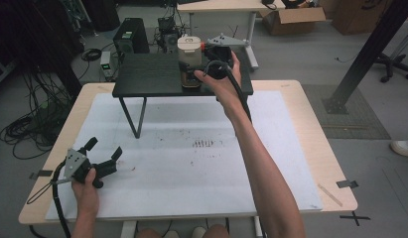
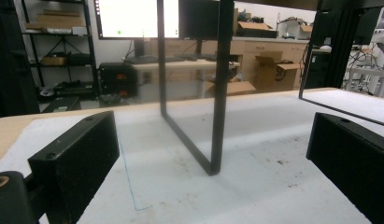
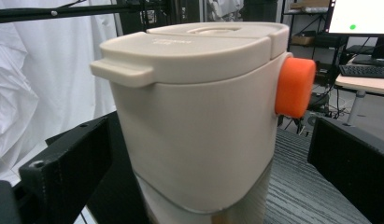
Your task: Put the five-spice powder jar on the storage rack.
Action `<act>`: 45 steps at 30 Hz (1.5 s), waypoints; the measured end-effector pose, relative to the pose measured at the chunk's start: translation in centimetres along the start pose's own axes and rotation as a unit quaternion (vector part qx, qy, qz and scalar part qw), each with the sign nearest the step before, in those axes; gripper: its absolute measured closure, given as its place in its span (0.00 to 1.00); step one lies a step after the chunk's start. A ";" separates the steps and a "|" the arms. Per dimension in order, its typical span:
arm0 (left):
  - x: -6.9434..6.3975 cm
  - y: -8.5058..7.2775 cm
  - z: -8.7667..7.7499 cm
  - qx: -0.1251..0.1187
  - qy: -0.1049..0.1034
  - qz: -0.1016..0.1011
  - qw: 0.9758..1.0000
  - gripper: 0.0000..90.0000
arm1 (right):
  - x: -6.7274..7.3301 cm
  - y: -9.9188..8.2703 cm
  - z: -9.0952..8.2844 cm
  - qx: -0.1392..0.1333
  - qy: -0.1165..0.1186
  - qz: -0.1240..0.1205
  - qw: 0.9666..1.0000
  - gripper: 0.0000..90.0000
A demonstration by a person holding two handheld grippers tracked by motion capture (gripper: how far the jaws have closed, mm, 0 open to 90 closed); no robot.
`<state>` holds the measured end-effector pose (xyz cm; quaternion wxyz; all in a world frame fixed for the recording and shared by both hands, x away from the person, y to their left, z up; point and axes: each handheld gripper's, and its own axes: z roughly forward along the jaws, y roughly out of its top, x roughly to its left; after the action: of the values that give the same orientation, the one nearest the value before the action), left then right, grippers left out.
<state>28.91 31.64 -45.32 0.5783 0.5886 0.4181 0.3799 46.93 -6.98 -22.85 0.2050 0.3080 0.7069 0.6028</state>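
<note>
At lower left, the left hand-held gripper (image 1: 104,152) rests spread and empty on the tabletop (image 1: 201,163). At upper centre, the right hand-held gripper (image 3: 203,163) stands spread around the beige canister (image 3: 194,116) on the black stand (image 1: 152,74), pads clear. It looks rigid, smooth, top-heavy; grip its flat sides low.

Right tongs (image 1: 204,60) gape wide, arm outstretched; left tongs (image 1: 103,151) open.

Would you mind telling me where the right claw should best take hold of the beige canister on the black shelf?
Grip the beige canister by its smooth body below the lid, coming level from the person's side, as the right claw now faces it. Its sides look fairly flat there, while the orange knob and lid tab stick out higher up.
</note>
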 end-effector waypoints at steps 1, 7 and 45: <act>0.0 0.0 0.0 0.000 0.000 0.000 1.000 0.03 | 0.0 0.0 -0.1 -0.001 0.001 0.002 1.000 0.00; 0.0 0.0 0.0 0.000 0.000 -0.002 1.000 0.03 | 0.0 -0.1 -1.3 -0.001 -0.001 0.000 1.000 0.00; 0.0 0.0 0.1 0.002 0.000 0.000 1.000 0.03 | -1.5 -9.5 -13.9 -0.020 -0.093 0.010 0.995 0.01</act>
<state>28.96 31.61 -45.31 0.5767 0.5900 0.4189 0.3792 37.08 -18.89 -29.63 0.2698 0.3656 0.6695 0.5876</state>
